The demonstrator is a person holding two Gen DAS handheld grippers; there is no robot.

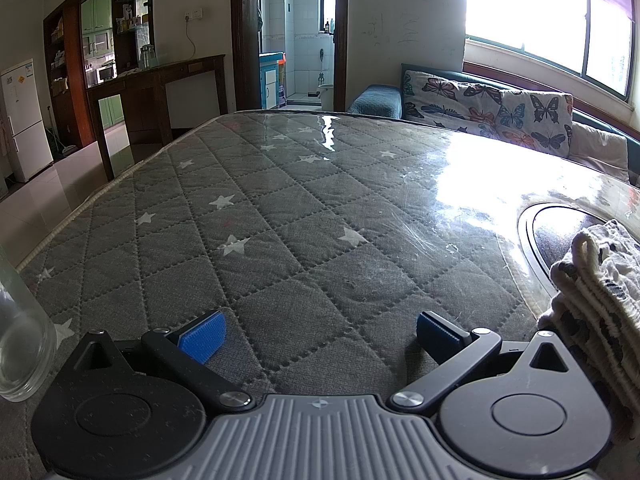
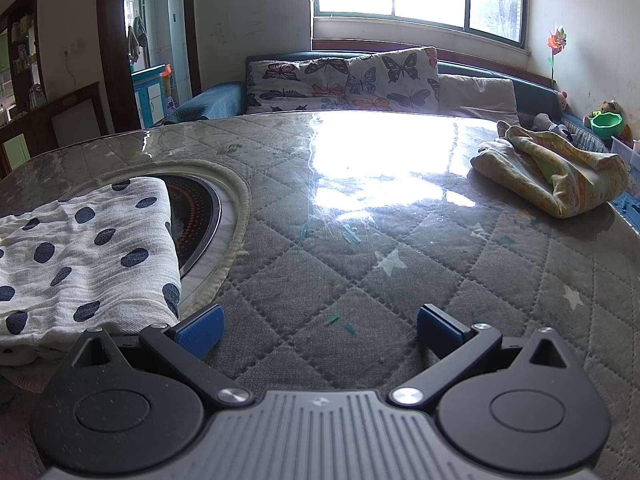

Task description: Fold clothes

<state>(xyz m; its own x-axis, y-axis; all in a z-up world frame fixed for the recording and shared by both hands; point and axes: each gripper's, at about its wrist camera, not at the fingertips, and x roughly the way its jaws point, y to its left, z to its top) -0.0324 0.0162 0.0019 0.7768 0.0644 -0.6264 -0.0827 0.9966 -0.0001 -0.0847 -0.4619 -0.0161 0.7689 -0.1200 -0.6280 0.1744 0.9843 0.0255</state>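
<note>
Both of your grippers sit low over the table, empty: the left gripper point(image 1: 320, 334) has its blue pads spread wide with only quilted cloth between them, and the right gripper point(image 2: 320, 330) is spread just as wide over the same grey star-print table cover point(image 2: 360, 264). The polka-dot cloth point(image 2: 84, 248), white with navy spots, lies folded between your two hands, just left of the right gripper's left pad point(image 2: 202, 330), and part of it overhangs the round inset cooktop point(image 2: 200, 216). From the left wrist you see the same piece edge-on at far right point(image 1: 596, 296), several layers stacked, so it looks well along in folding. Judge it light, soft crinkled muslin: it will drape and sag, not hold shape, and the layers may slide apart if you pinch only the top one. Take it at a corner or along the folded edge, closing on the full thickness. The glossy clear sheet over the table cover will let it slip freely, so drag gently. A second garment, the crumpled yellow-green cloth point(image 2: 556, 176), sits well apart at the far right near the table edge, unfolded; likely next. It looks thicker, plush; grip a hem, not the bunched middle. Mind the glass jar point(image 1: 20, 332) beside your left gripper.
</note>
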